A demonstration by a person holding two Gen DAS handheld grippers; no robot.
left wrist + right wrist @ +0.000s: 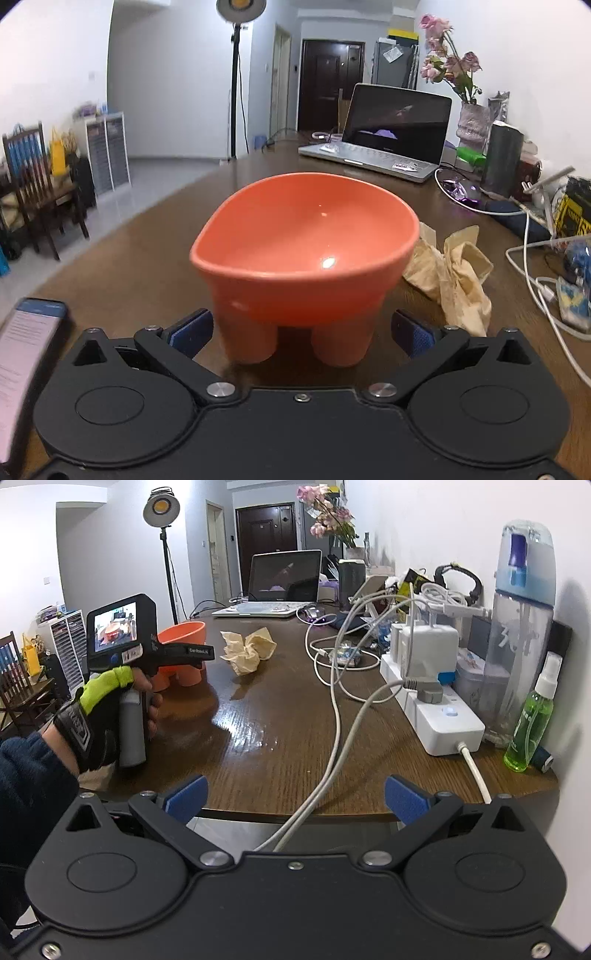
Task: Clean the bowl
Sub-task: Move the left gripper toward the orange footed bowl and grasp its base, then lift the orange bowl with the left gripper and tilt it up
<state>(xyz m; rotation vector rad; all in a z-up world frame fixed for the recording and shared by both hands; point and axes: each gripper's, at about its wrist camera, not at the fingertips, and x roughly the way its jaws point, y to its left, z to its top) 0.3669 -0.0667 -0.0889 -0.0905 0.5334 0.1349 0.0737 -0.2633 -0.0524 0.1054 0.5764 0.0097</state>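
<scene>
One bowl (pixel 304 254), one crumpled cloth (pixel 452 275)

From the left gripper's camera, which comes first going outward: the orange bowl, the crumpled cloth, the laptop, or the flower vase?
Seen from the left gripper, with its jaws open:
1. Orange bowl, directly ahead, its feet between the jaws.
2. Crumpled cloth, just beyond the bowl, to the right.
3. Laptop, far along the table, right of centre.
4. Flower vase, behind the laptop's right corner, by the wall.
</scene>
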